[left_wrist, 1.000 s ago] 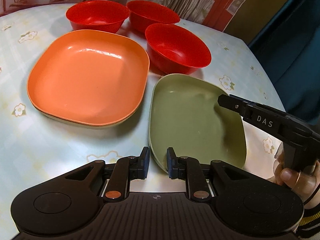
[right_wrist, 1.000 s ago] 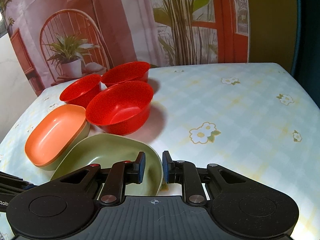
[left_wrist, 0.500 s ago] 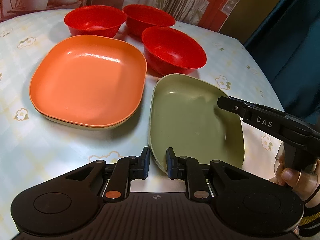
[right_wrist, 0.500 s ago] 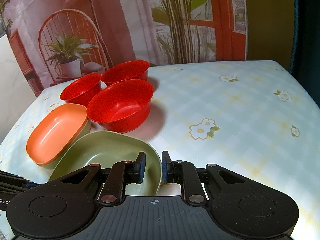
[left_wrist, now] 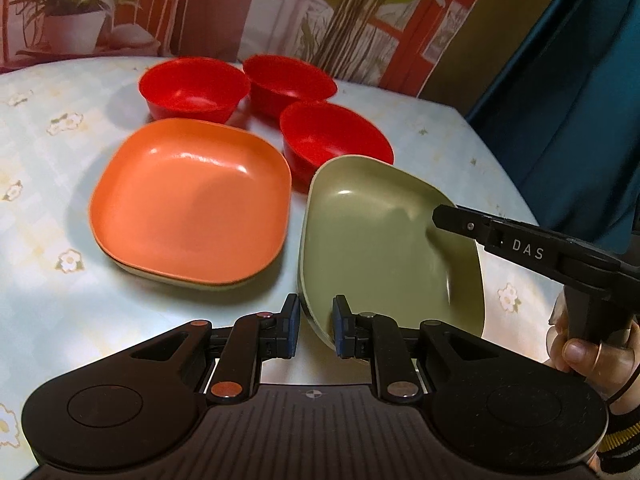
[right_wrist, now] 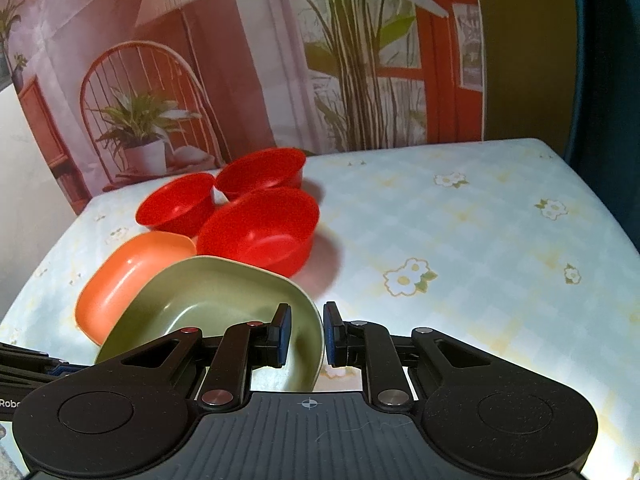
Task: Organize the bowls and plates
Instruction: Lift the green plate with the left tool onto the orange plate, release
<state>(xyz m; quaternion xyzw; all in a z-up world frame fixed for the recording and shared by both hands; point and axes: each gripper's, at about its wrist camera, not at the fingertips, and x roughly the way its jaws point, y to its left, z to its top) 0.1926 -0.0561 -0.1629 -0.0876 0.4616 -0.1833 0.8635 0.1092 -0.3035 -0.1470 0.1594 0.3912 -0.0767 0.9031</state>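
**Two grippers hold the green plate**

The green plate (left_wrist: 380,240) is the thing to look at. Its near edge sits between the fingers of the left gripper (left_wrist: 314,330). The fingers are close together with the plate's rim between them, so this gripper is holding the plate. The right gripper (right_wrist: 305,334) has the plate's other edge between its fingers too, pinched in a narrow gap. The plate looks tipped and lifted a bit off the table (right_wrist: 480,240).

Just to the left of the green plate is the orange plate (left_wrist: 188,204). It rests on top of another pale plate (left_wrist: 168,280), and only the rim of that one shows.

Behind the green plate are three red bowls. The nearest red bowl (left_wrist: 332,136) is partly hidden by the green plate's far edge. The other two red bowls (left_wrist: 192,88) (left_wrist: 288,80) stand side by side farther back.

A hand (left_wrist: 592,356) holds the right gripper's handle, to the right of the green plate.
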